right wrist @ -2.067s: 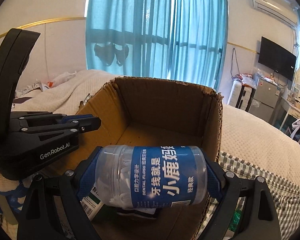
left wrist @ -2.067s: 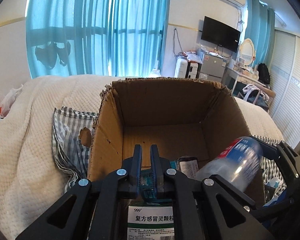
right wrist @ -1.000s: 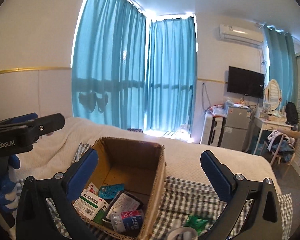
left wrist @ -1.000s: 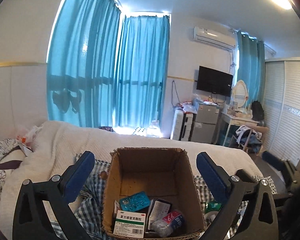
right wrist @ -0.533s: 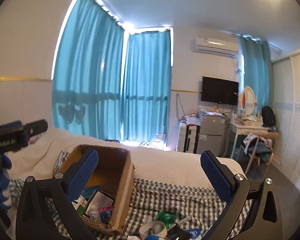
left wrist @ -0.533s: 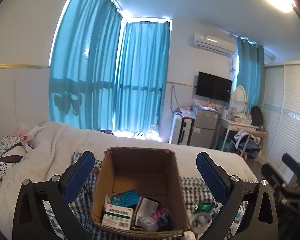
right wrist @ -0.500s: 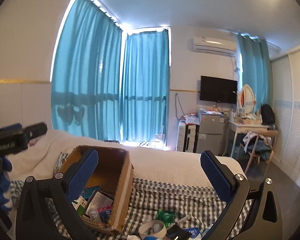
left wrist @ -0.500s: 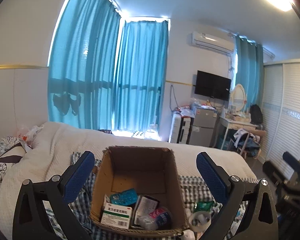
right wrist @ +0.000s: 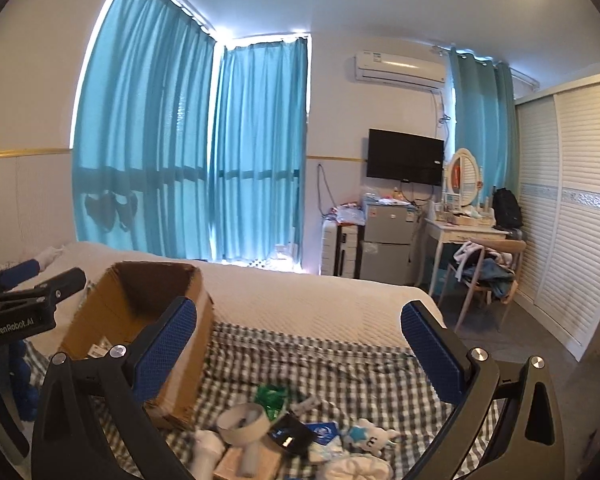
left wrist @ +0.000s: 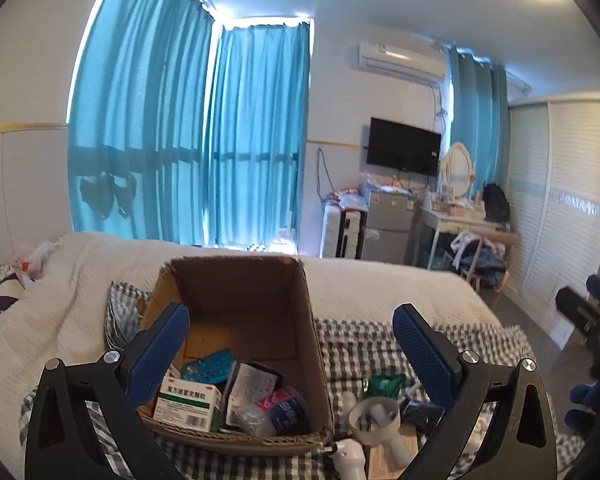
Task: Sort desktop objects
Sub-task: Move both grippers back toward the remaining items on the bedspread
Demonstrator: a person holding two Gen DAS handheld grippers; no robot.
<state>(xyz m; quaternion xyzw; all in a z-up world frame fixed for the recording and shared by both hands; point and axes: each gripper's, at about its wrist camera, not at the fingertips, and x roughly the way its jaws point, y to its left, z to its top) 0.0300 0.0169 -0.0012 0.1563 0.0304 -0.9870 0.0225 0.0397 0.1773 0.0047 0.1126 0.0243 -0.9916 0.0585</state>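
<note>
— In the cardboard box [left wrist: 236,320], what's landed so far?

— A white and green medicine carton [left wrist: 190,398], a teal blister pack [left wrist: 209,366], a dark sachet [left wrist: 252,384] and a clear jar with a red and blue label [left wrist: 278,410], all lying on the box floor. That part looks done.

— And what's left?

— A cluster just beside the box on the checked cloth [right wrist: 340,364]: a roll of tape [right wrist: 242,422], a green packet [right wrist: 272,398], a small black item [right wrist: 290,436], a white rabbit toy [right wrist: 370,438] and some white pieces I can't identify. I'd judge the sort is partway through.

— The grippers?

— The left gripper [left wrist: 290,354] and the right gripper [right wrist: 298,354] both hang above the bed with jaws spread wide, holding nothing.

— The setting?

— The cloth lies over a cream bedspread [left wrist: 380,292]. Beyond are blue curtains [right wrist: 188,152], a wall television [right wrist: 406,156], an air conditioner [right wrist: 400,68] and a slatted wardrobe [right wrist: 572,200].
</note>
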